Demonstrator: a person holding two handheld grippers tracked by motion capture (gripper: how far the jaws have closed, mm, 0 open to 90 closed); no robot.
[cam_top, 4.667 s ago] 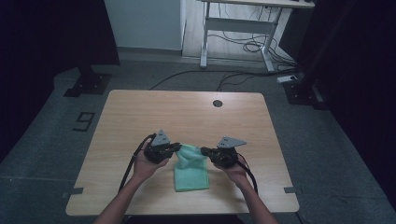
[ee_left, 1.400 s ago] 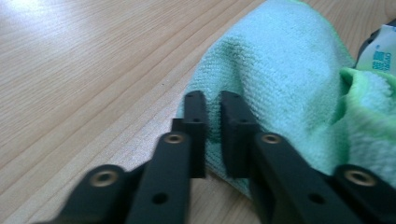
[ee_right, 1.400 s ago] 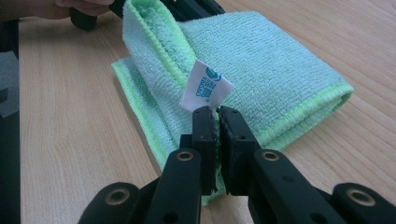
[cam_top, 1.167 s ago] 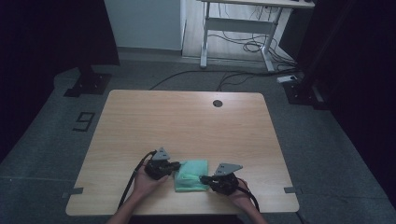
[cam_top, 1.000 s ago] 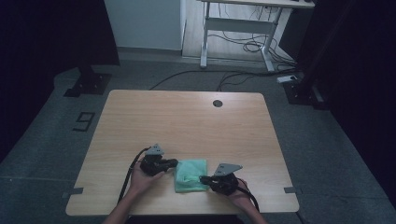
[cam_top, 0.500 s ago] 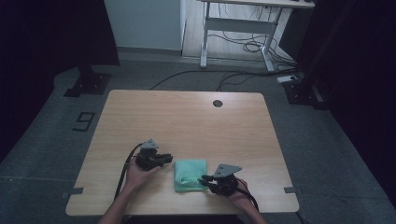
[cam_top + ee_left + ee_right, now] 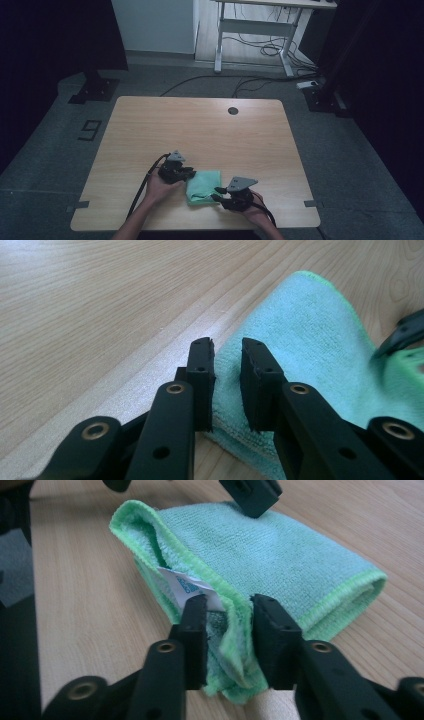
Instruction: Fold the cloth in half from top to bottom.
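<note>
Dim grey floor surrounds a pale wooden bench (image 7: 200, 130), and near its front edge lies a green cloth (image 7: 203, 186), folded into a thick pad between the person's two hands. At the pad's left side the left claw (image 7: 227, 382) has its jaws a little apart with cloth showing in the gap, the tips resting at the folded edge but apparently not pinching anything. At the opposite, nearer corner the right claw (image 7: 229, 630) has bunched layers of cloth between its jaws; they seem to be closing on that bundle, though whether they grip it firmly cannot be told. Just beside the right claw's left jaw a small white label (image 7: 187, 587) pokes out of the fold. The step in hand looks like another fold or a tidying of the pad. To do it well, the right claw should take all the loose layers at its corner, not only the top hem, so nothing slips out and droops. The left claw would best press or pinch the far edge to hold the pad flat while the corner is carried over, with both moving low and slowly so the layers stay aligned.
</note>
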